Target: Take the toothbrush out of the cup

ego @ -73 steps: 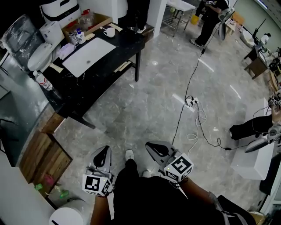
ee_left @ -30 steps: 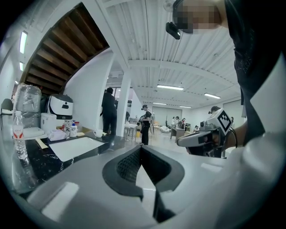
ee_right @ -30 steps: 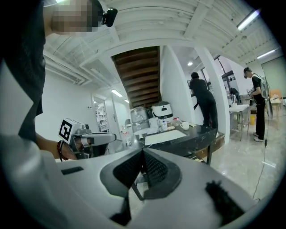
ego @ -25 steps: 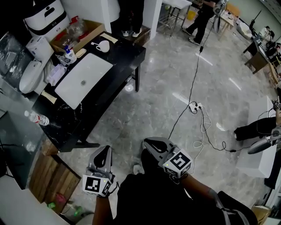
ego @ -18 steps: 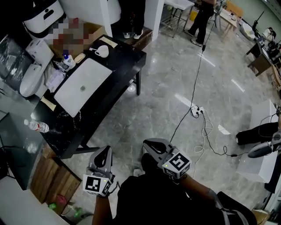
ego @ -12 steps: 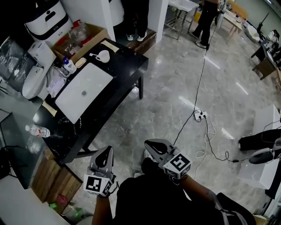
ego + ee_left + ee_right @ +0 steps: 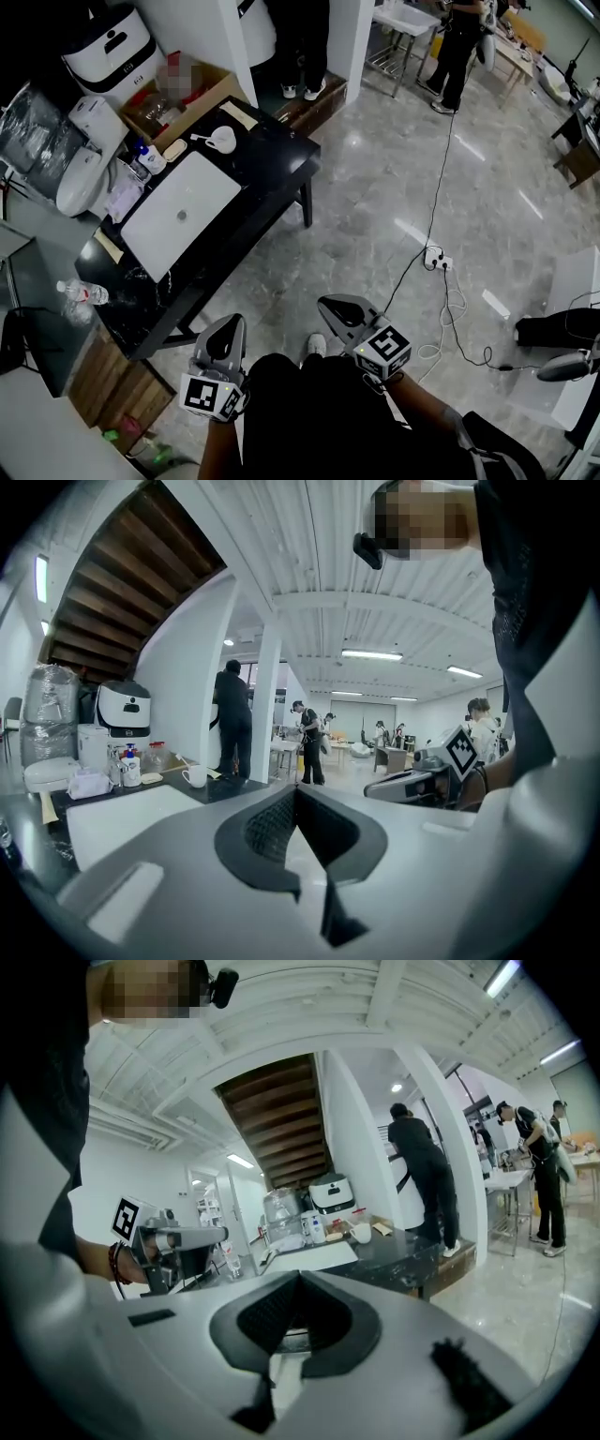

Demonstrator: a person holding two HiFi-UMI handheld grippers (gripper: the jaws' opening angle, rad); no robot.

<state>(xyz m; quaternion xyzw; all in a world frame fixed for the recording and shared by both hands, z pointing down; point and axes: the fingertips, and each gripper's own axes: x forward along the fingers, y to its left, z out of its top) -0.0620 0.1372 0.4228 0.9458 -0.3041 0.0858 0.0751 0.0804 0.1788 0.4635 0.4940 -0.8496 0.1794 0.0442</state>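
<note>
The left hand-held gripper and right hand-held gripper hang at the person's waist, jaws pressed together on nothing. That is likely because the cup sits well apart, near the desk far corner. Its toothbrush is too small to see.

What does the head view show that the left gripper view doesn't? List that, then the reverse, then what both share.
Only the head view: the corded power strip, and the person's shoe between the grippers.

Only the left gripper view: the ceiling lights and the wooden stair underside.

Both: the black table, the white cup on it, the left gripper and the right gripper. The left gripper view shows its own fingers pressed together with nothing between them.
</note>
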